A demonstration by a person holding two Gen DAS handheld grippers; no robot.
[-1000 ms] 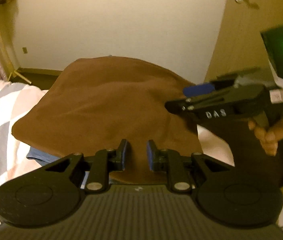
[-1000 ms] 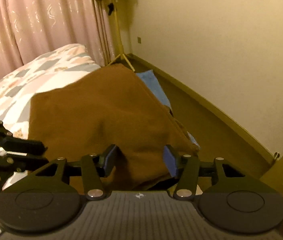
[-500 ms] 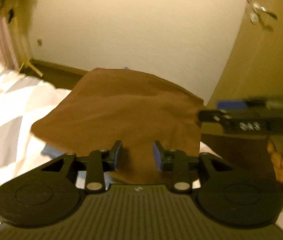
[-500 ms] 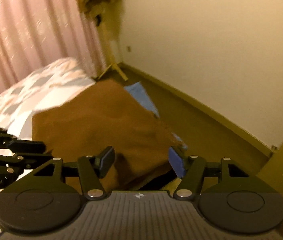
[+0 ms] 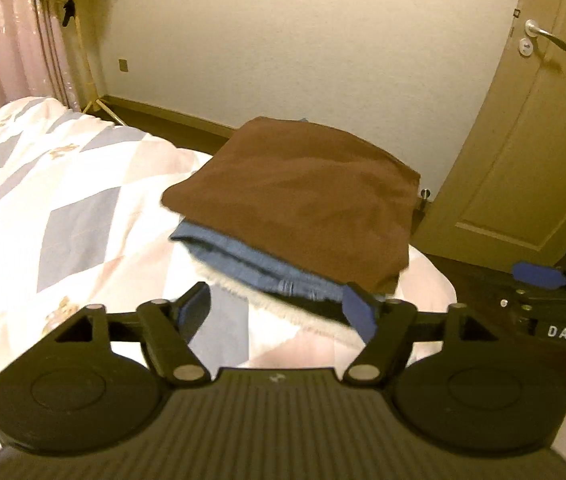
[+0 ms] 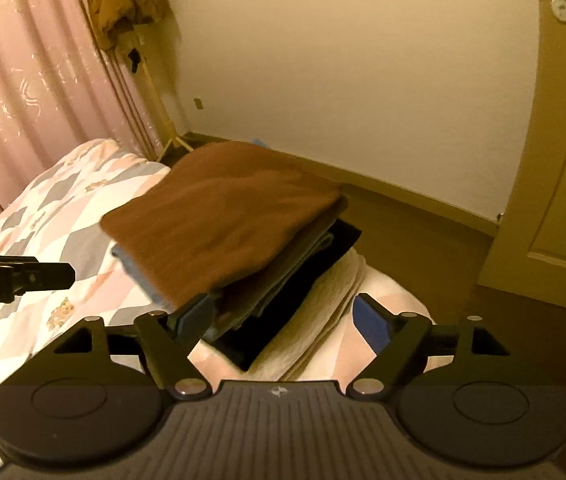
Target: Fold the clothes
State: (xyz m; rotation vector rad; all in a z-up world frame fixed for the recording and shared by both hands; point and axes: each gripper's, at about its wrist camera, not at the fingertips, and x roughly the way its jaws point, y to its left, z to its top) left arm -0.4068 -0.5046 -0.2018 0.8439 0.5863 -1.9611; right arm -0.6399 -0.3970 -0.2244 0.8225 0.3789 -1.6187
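Note:
A folded brown garment (image 5: 303, 196) (image 6: 219, 216) lies on top of a stack of folded clothes at the corner of the bed. Under it I see a blue denim piece (image 5: 251, 264), a black piece (image 6: 283, 312) and a cream towel (image 6: 323, 320). My left gripper (image 5: 279, 312) is open and empty, just short of the stack's near edge. My right gripper (image 6: 283, 316) is open and empty, close over the stack's near corner. The right gripper also shows at the right edge of the left wrist view (image 5: 551, 312).
The bed has a quilt with pink, grey and white diamonds (image 5: 63, 208). Brown floor (image 6: 423, 248) lies beyond the bed's corner. A closed door (image 5: 531, 140) stands at the right, a cream wall behind, pink curtains (image 6: 23, 80) at the left.
Both grippers opened, let go of the brown garment and drew back. The garment now rests flat on the stack.

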